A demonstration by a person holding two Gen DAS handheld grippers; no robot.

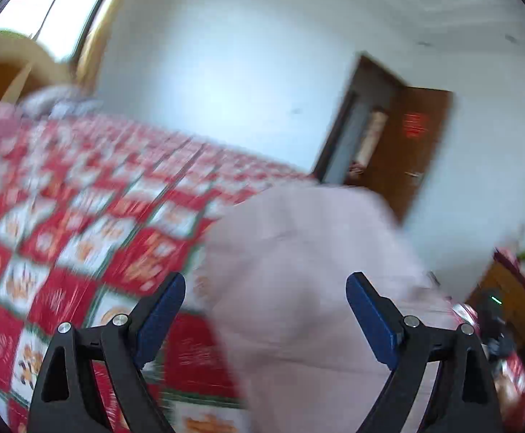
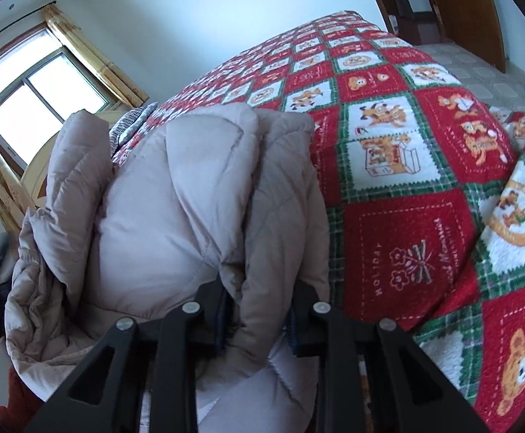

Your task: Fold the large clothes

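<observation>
Right wrist view shows the right gripper (image 2: pixel 257 319) clamped on a thick fold of the beige padded coat (image 2: pixel 176 195), which lies bunched on the red patchwork bedspread (image 2: pixel 417 166) near the window (image 2: pixel 35 104) side of the bed. Left wrist view is blurred: the left gripper (image 1: pixel 266 299) has its blue fingers (image 1: pixel 371 314) spread wide apart and holding nothing, with pale coat fabric just ahead; a brown door (image 1: pixel 417 151) stands open beyond

Black gripper (image 1: pixel 265 288), blue pads (image 1: pixel 161 315), silver screws (image 1: pixel 120 320).
</observation>
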